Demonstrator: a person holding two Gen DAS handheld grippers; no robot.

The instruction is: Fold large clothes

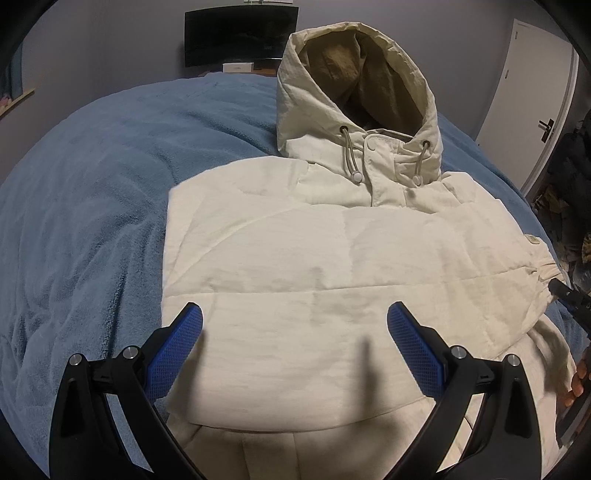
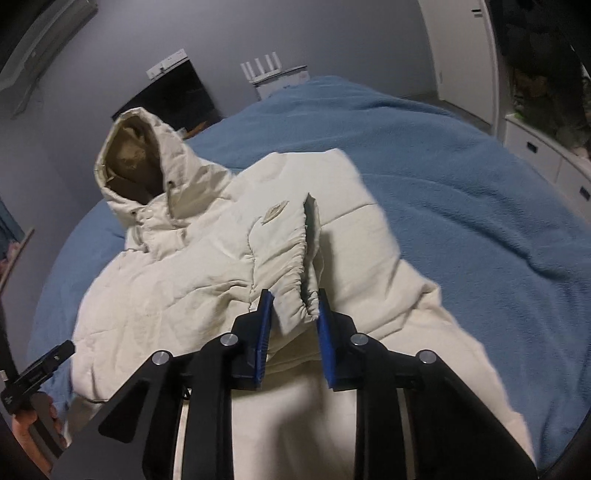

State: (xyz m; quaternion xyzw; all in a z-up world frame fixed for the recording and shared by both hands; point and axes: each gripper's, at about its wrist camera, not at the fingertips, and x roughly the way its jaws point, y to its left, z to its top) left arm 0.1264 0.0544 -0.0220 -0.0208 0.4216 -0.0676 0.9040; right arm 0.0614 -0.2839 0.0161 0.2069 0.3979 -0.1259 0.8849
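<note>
A cream hooded jacket (image 1: 314, 240) lies front up on the bed, its hood (image 1: 354, 74) pointing away from me and the left sleeve folded across the chest. My left gripper (image 1: 294, 310) hovers open over the jacket's lower body with nothing between its blue pads. In the right wrist view the jacket (image 2: 166, 295) has its other sleeve drawn over the chest. The gathered elastic cuff (image 2: 291, 258) of that sleeve sits between the pads of my right gripper (image 2: 294, 295), which is shut on it. A hand (image 2: 26, 432) holds the left gripper's handle at the lower left.
A blue fleece blanket (image 1: 92, 184) covers the whole bed. Beyond the bed are a dark monitor (image 1: 240, 35) against the grey wall, a white door (image 1: 532, 92) on the right, and white drawers (image 2: 546, 155) with clutter beside the bed.
</note>
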